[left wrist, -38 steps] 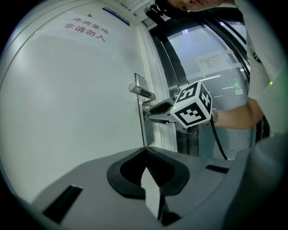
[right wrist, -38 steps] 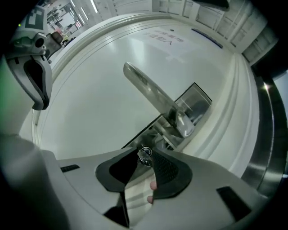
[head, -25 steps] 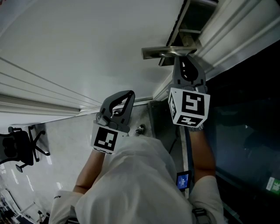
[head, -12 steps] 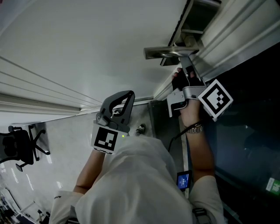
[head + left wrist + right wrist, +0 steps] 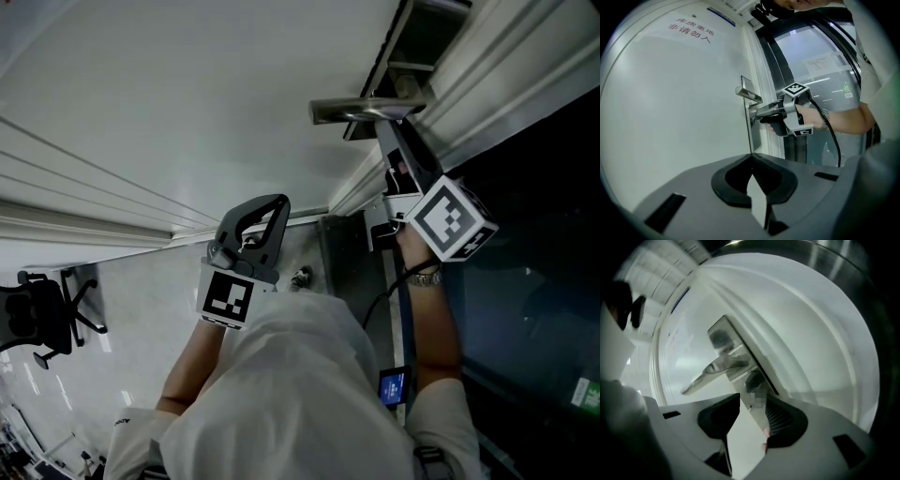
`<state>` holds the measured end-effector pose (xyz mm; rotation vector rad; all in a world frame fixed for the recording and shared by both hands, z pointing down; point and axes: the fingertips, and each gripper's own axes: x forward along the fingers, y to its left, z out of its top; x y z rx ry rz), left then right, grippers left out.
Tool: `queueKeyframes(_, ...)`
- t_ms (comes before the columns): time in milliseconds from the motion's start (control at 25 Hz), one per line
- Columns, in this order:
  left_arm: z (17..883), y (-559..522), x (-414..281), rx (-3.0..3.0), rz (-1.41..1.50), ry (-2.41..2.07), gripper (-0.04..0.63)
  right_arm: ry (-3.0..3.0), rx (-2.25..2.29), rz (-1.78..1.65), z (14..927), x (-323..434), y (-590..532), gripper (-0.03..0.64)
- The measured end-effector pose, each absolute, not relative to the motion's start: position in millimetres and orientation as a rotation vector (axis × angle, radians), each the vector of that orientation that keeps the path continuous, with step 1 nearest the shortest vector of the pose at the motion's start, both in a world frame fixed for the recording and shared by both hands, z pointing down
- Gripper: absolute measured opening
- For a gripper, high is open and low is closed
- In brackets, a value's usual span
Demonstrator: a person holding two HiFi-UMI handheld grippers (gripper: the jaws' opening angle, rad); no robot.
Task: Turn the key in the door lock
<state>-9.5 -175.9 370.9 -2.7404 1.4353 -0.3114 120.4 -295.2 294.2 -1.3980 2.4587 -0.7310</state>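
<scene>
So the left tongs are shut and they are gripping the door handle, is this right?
Not quite. The left tongs are shut, but they grip nothing: they hang apart from the door, well short of the door handle. The head view shows this.

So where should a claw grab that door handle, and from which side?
Probably the flat bar of the door handle, near its free end, away from the plate it pivots on. The bar lies level and stands off the door, so come straight at the door from the front, one jaw above and one below. The far end likely gives the most leverage.
</scene>
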Motion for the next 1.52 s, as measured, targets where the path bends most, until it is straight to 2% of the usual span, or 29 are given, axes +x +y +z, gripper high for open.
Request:
queueKeyframes(320, 369.8, -175.4, -6.8, -2.739, -0.306, 1.419, 0.005, 2.866, -1.953, 0.637, 291.8, 105.4, -281.8, 0.150)
queueKeyframes(480, 370.3, -174.2, -8.1, -2.738, -0.309, 1.426, 0.005, 2.889, -2.075, 1.143, 302.9, 102.7, -281.6, 0.150)
queueKeyframes(640, 371.3, -173.6, -9.6, -2.740, -0.312, 1.439, 0.005, 2.705, -2.130, 1.821, 302.2, 100.7, -283.6, 0.149)
queueKeyframes(720, 370.2, -173.9, -9.5, -2.729, -0.314, 1.429, 0.005, 2.680, -2.093, 1.983, 304.3, 98.0, -285.1, 0.147)
queueKeyframes(800, 369.4, -174.4, -9.3, -2.718, -0.317, 1.418, 0.006, 2.695, -2.068, 2.009, 307.9, 96.5, -286.0, 0.099)
queueKeyframes(880, 369.4, -174.3, -9.4, -2.717, -0.315, 1.421, 0.005, 2.698, -2.087, 1.931, 308.4, 96.4, -285.5, 0.086)
queueKeyframes(1120, 370.2, -173.4, -11.9, -2.725, -0.299, 1.460, 0.005, 2.769, -2.137, 1.205, 299.2, 99.5, -285.7, 0.086)
queueKeyframes(1200, 369.8, -173.2, -12.7, -2.720, -0.304, 1.458, 0.006, 2.767, -2.121, 1.056, 297.1, 100.8, -286.1, 0.087)
queueKeyframes(1360, 369.7, -172.4, -14.1, -2.717, -0.301, 1.462, 0.005, 2.769, -2.086, 0.994, 295.2, 100.1, -286.4, 0.087)
queueKeyframes(1520, 372.9, -169.6, -13.4, -2.729, -0.300, 1.475, 0.005, 2.770, -2.077, 1.086, 295.7, 98.3, -285.2, 0.090)
